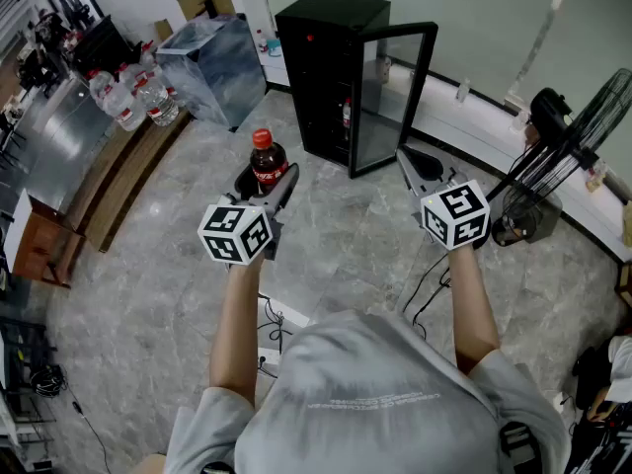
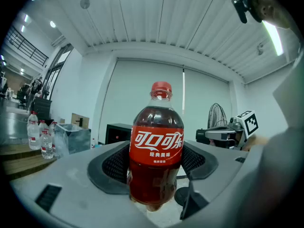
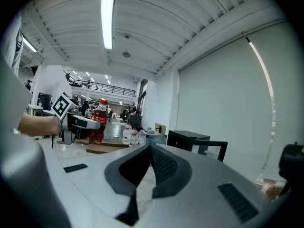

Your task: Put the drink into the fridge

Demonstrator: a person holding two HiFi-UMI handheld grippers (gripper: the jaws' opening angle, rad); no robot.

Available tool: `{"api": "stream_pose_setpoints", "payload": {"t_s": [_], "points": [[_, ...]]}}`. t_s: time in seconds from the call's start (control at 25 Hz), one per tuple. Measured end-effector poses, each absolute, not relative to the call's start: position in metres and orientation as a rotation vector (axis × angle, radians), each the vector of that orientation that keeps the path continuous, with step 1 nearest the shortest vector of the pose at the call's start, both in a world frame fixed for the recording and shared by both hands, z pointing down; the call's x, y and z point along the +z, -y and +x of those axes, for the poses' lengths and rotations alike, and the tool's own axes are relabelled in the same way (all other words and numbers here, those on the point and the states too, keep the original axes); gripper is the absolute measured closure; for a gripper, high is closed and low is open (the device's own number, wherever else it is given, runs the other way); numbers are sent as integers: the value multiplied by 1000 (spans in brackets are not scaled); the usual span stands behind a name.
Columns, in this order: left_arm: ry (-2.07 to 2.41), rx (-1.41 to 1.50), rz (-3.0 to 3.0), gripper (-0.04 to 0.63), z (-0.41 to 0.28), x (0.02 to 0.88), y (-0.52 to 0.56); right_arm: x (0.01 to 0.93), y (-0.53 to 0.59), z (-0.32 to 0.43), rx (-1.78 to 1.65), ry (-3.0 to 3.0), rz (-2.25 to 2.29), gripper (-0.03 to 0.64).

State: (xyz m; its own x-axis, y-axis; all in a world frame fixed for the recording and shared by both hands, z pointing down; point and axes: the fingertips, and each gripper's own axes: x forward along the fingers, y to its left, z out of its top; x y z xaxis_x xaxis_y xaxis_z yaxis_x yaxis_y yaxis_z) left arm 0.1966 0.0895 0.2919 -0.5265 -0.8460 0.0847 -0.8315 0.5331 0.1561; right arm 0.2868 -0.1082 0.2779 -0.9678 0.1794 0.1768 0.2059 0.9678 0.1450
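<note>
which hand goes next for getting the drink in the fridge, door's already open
Left. The left gripper holds the cola bottle upright, facing the fridge, whose door stands open. The right gripper is empty, jaws together.

Left claw [image 1: 268,180] gripping cola bottle [image 1: 268,159], black fridge [image 1: 326,77], door [image 1: 393,92] open, right claw [image 1: 419,166] empty

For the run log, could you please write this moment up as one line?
left gripper: shut on cola bottle | right gripper: shut, empty | fridge: door open, bottle not yet inside
</note>
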Motion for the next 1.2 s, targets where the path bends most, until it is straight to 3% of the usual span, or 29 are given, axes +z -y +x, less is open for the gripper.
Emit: {"api": "stream_pose_setpoints", "payload": {"t_s": [1.2], "points": [[2557,-141,1452,291,131,305,-126,278,63,232,-155,2940,-199,615]]}}
